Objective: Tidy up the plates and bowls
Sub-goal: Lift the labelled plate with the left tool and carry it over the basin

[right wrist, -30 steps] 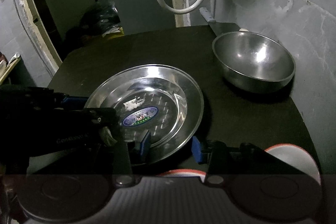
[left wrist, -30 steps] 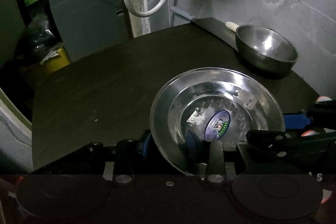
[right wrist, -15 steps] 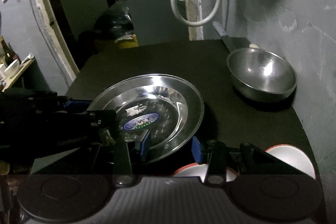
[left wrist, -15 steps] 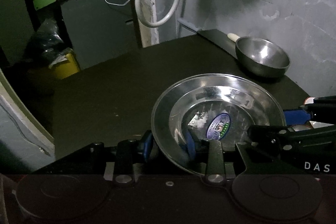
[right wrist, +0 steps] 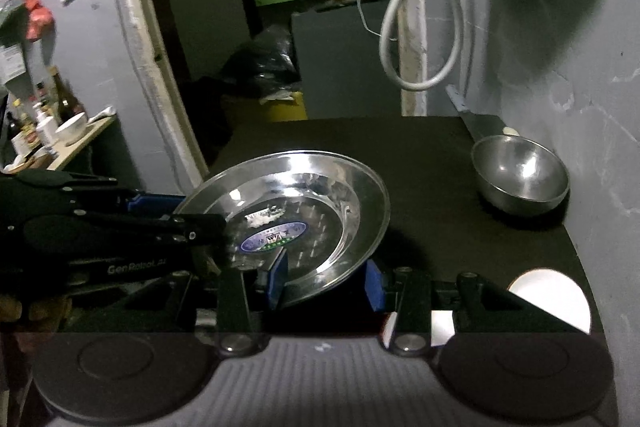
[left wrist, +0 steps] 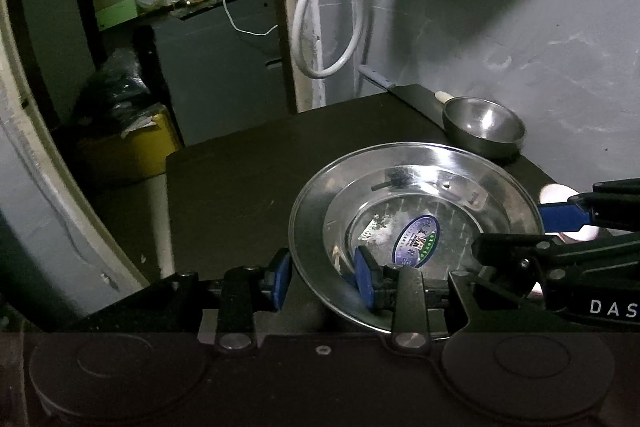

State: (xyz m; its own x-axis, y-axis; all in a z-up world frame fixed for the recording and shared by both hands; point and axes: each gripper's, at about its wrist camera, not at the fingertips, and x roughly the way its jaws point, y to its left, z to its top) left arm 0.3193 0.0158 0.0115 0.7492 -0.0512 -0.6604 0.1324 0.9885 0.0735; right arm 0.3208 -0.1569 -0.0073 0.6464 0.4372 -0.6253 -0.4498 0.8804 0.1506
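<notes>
A steel plate [left wrist: 416, 203] with an oval blue sticker is held above the black table [left wrist: 248, 163]. My left gripper [left wrist: 322, 279] is shut on its near left rim. My right gripper [right wrist: 326, 277] is shut on its near right rim, and the plate [right wrist: 320, 187] is tilted in the right wrist view. Each gripper shows in the other's view at the plate's side. A steel bowl [left wrist: 484, 123] stands at the table's far right by the wall; it also shows in the right wrist view [right wrist: 520, 175].
A white plate with a red rim [right wrist: 548, 295] lies on the near right of the table. A grey wall runs along the right. A white hose [left wrist: 320, 27] hangs at the back. A yellow bin [left wrist: 132, 143] stands beyond the table's left edge.
Both grippers have lifted the steel plate up and back from the table. The bowl now looks smaller and farther away. The plate tilts more in the right wrist view.
</notes>
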